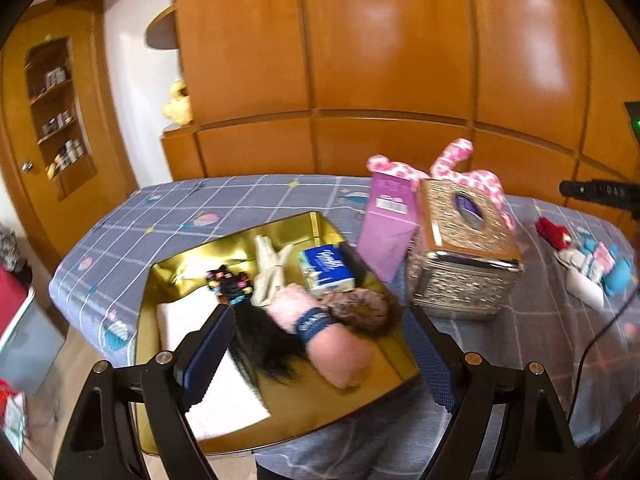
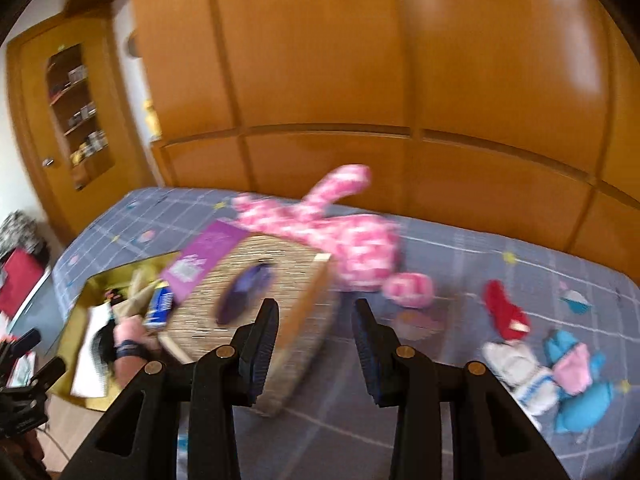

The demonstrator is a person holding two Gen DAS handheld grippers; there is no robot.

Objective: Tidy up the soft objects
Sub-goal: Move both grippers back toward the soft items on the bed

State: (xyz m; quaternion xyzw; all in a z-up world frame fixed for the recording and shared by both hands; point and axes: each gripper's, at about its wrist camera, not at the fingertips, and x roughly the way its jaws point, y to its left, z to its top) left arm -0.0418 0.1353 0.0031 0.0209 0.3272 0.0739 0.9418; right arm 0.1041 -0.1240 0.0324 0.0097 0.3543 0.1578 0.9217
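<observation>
Behind tissue box (image 2: 256,312), pink-blotched plush (image 2: 352,240).

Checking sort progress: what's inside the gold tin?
In the gold tin: a white cloth, black hair piece, cream toy, blue tissue pack, pink roll and brown scrunchie. Whatever lies under them is covered.

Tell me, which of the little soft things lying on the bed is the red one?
The red bundle, farthest back in the small pile. The white one and the blue and pink one lie nearer the right gripper.

Bright, glary, motion-blurred fisheye views
</observation>
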